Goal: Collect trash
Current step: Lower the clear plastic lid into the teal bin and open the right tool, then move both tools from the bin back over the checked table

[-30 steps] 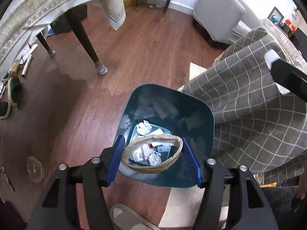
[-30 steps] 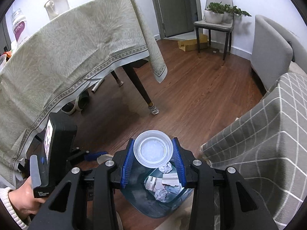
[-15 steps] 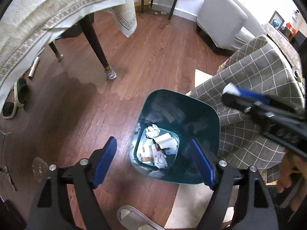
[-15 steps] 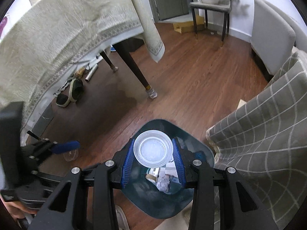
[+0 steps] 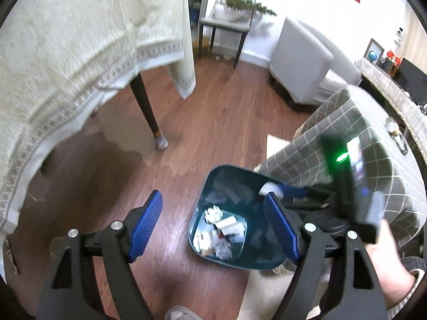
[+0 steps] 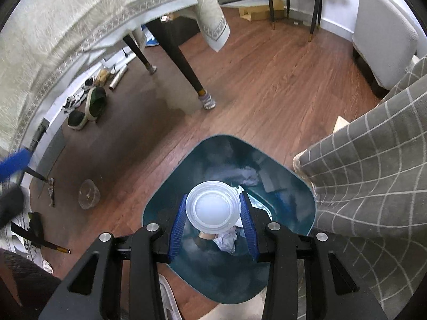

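A teal trash bin (image 5: pixel 221 184) stands on the wood floor with crumpled paper and small boxes (image 5: pixel 221 229) at its bottom. My left gripper (image 5: pixel 212 196) hangs open above the bin's left rim, with nothing between its blue pads. My right gripper (image 6: pixel 213 196) is shut on a clear plastic cup (image 6: pixel 213 208), held straight over the mouth of the bin (image 6: pixel 288 200). In the left wrist view that cup (image 5: pixel 269 188) shows at the bin's right rim, in front of the right gripper's black body (image 5: pixel 347 176) and a hand (image 5: pixel 384 256).
A table with a cream cloth (image 5: pixel 66 66) and dark legs (image 6: pixel 184 61) stands to the left. A grey plaid sofa (image 6: pixel 373 173) borders the bin on the right. A clear plastic cup (image 6: pixel 89 194) and slippers (image 6: pixel 94 104) lie on the floor.
The left gripper let go of a tan paper bowl over the bin, opened wide and rose. The right gripper came down with the clear cup to just above the bin.
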